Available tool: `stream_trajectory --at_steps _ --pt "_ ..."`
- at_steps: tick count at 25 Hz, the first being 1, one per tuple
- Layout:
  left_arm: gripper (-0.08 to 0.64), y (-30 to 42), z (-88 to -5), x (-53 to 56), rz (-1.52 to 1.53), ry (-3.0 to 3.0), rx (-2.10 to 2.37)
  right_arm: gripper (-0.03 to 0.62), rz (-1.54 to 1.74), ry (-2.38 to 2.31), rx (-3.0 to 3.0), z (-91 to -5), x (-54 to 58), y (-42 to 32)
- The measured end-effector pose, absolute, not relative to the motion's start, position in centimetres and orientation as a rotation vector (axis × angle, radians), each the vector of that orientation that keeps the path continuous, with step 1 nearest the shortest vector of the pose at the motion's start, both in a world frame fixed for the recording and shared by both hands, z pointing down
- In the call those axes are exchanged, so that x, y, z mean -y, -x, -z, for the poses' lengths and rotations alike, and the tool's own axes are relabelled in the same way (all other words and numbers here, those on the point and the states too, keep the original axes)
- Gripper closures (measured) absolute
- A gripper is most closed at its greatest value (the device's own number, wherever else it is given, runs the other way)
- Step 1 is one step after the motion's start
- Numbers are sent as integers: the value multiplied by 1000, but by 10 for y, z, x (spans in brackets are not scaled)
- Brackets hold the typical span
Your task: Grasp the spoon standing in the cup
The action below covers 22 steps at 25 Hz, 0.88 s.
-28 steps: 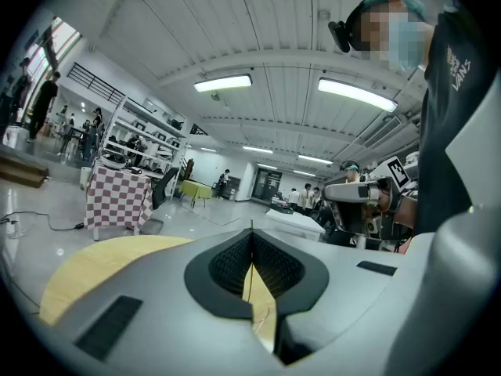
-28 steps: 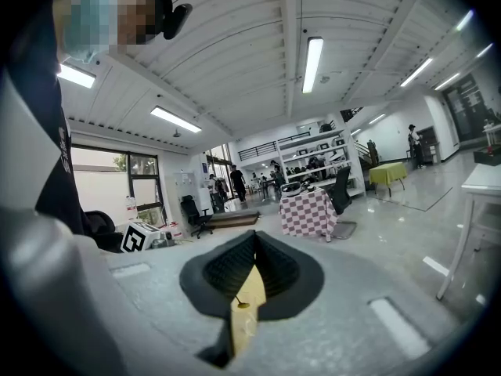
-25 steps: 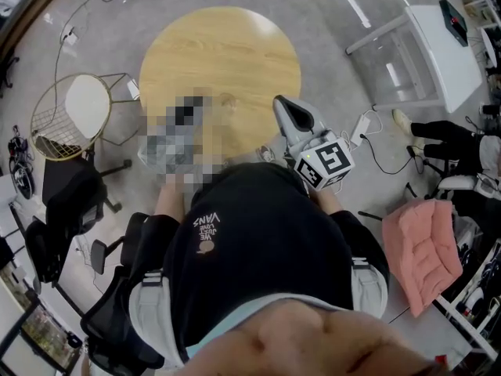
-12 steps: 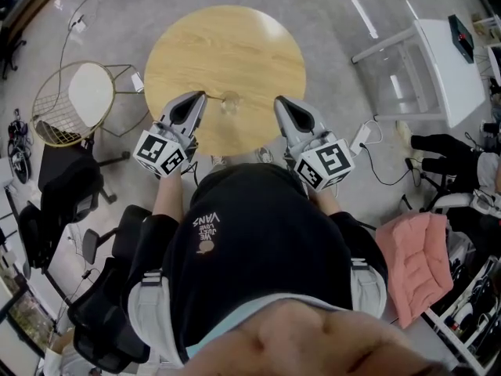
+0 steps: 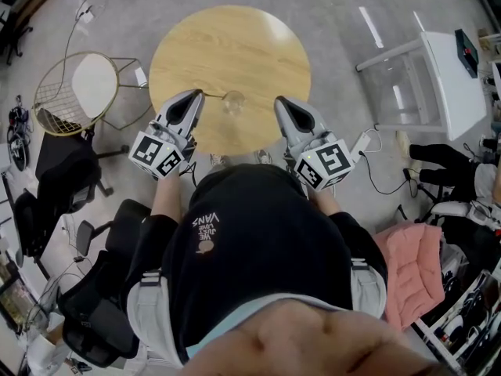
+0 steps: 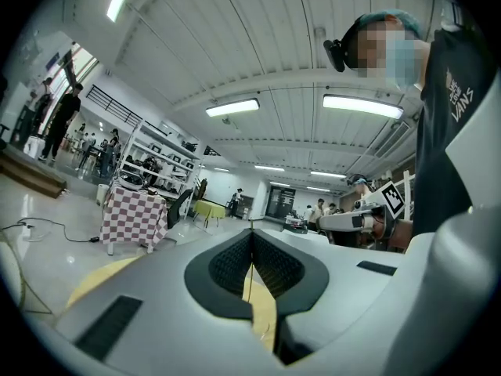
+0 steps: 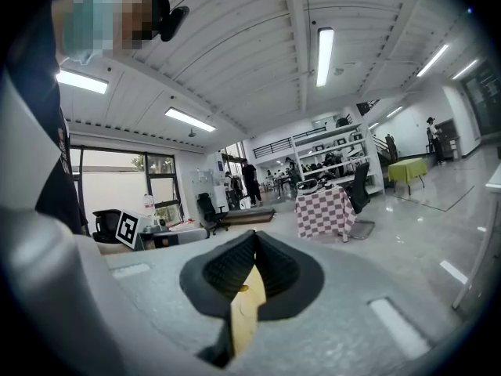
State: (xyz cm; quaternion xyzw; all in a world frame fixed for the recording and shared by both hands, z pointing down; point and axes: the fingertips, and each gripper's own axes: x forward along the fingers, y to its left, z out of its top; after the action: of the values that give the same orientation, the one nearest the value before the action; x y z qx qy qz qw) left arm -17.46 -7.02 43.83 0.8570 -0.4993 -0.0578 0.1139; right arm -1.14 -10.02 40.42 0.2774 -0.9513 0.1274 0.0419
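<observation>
A small clear cup [image 5: 232, 101] stands near the near edge of the round wooden table [image 5: 227, 45]; the spoon in it is too small to make out. My left gripper [image 5: 200, 95] points at the table just left of the cup, and my right gripper [image 5: 279, 101] sits a little further off on its right. Both are level with the table's near rim. In the left gripper view the jaws [image 6: 250, 232] meet at the tip with nothing between them. The right gripper's jaws [image 7: 254, 235] are likewise closed and empty. Neither gripper view shows the cup.
A gold wire chair with a white seat [image 5: 75, 100] stands left of the table, with black office chairs [image 5: 63, 180] nearer. At the right are a white table [image 5: 438, 61], a cable and adapter [image 5: 368, 140] on the floor, a pink cushion [image 5: 411, 265] and someone's legs [image 5: 446, 175].
A second ago a mosaic patch covered the left gripper; it now shows left of the cup. The head camera has drifted slightly. The right gripper has held its place.
</observation>
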Motion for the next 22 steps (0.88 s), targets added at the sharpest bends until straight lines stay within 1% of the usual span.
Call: stream_trajectory --at_steps 22 --pt "554 219 -429 38 207 -2408 1663 594 -367 -638 2961 -402 97 54"
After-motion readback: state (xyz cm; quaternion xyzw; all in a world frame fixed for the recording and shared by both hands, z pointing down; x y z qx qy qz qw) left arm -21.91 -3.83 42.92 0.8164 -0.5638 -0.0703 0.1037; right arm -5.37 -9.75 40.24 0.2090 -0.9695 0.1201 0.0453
